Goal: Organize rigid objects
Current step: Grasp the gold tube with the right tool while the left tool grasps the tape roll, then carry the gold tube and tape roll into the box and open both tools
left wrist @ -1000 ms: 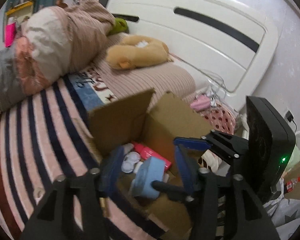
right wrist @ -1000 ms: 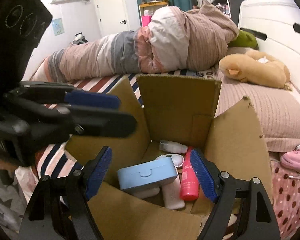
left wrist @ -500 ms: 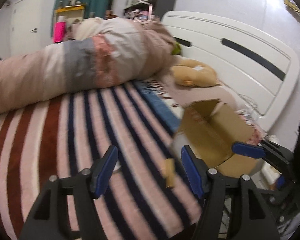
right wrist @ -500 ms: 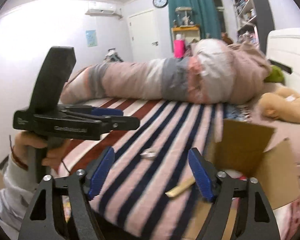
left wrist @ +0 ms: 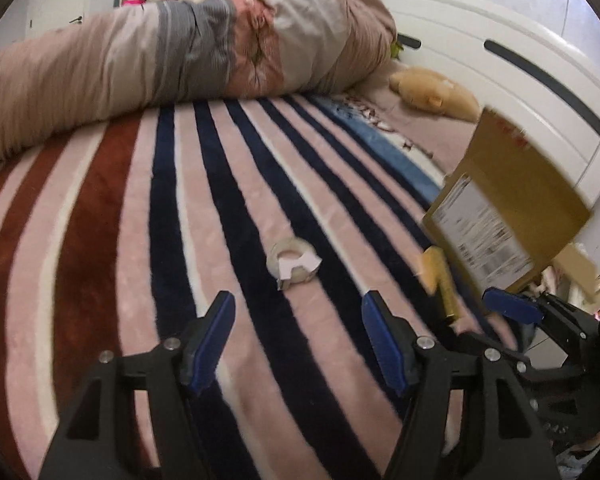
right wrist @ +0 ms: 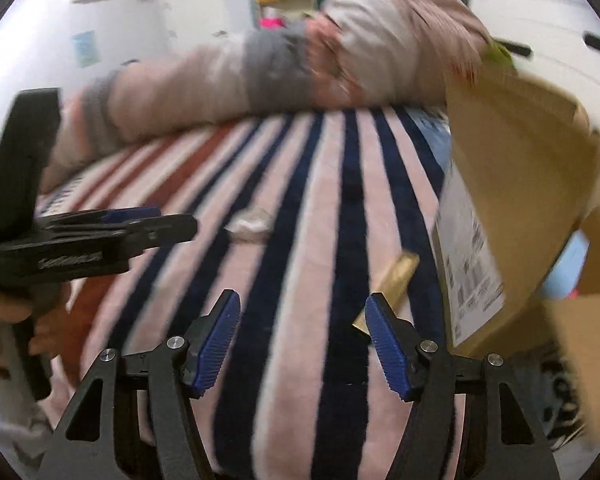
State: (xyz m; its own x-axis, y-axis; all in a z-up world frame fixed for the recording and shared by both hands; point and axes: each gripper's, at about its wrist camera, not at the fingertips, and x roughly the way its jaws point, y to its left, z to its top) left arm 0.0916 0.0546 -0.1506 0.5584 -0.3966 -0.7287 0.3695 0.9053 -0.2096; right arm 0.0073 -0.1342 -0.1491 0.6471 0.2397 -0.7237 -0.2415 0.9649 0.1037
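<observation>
A roll of clear tape [left wrist: 293, 261] lies on the striped blanket [left wrist: 112, 240], just ahead of my open, empty left gripper [left wrist: 298, 320]. A gold tube [left wrist: 440, 280] lies to its right, beside the open cardboard box [left wrist: 512, 208]. In the right wrist view the tape [right wrist: 250, 224] is blurred ahead, and the gold tube [right wrist: 392, 284] lies just beyond the right finger of my open, empty right gripper [right wrist: 302, 324]. The box [right wrist: 512, 184] stands at the right with a light blue item [right wrist: 564, 268] showing inside. The left gripper [right wrist: 100, 236] is at the far left.
A rolled quilt [left wrist: 172, 52] lies across the back of the bed. A tan plush toy [left wrist: 432, 92] rests by the white headboard [left wrist: 520, 68]. The bed's edge drops off at the right, beyond the box.
Both grippers have pulled back from over the box and swung left toward the blanket. The tape and gold tube are now in front of them. Both stay open.
</observation>
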